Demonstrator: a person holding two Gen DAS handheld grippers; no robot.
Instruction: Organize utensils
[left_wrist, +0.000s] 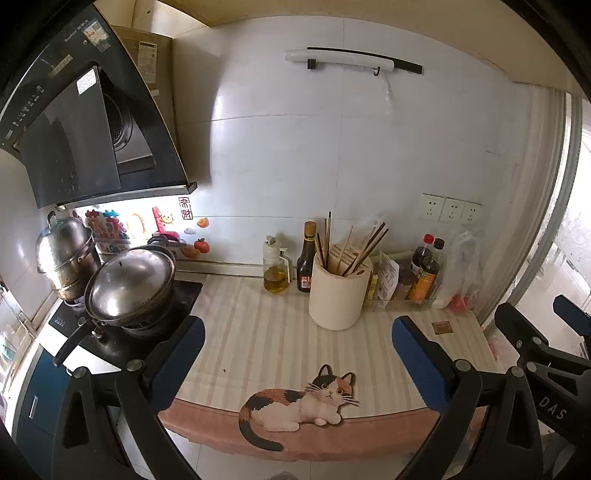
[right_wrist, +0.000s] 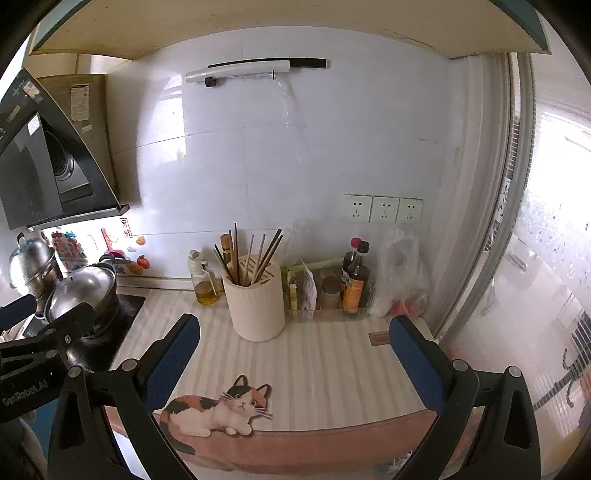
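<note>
A cream cylindrical utensil holder (left_wrist: 337, 293) (right_wrist: 255, 302) stands near the back of the striped counter mat, with several chopsticks (left_wrist: 364, 247) (right_wrist: 258, 254) upright in it. My left gripper (left_wrist: 295, 332) hovers open above the mat's front half, nothing between its blue pads (left_wrist: 177, 358). My right gripper (right_wrist: 295, 332) is likewise open and empty, its blue pads (right_wrist: 413, 358) wide apart, in front of the holder. Each gripper's frame shows at the edge of the other's view.
A glass oil bottle (left_wrist: 275, 271) and a dark sauce bottle (left_wrist: 306, 264) stand left of the holder. A clear tray of condiment bottles (left_wrist: 421, 280) and a plastic bag (right_wrist: 400, 273) sit to its right. Steel pots (left_wrist: 127, 284) occupy the stove at left. A cat picture (left_wrist: 295, 402) marks the mat's front edge.
</note>
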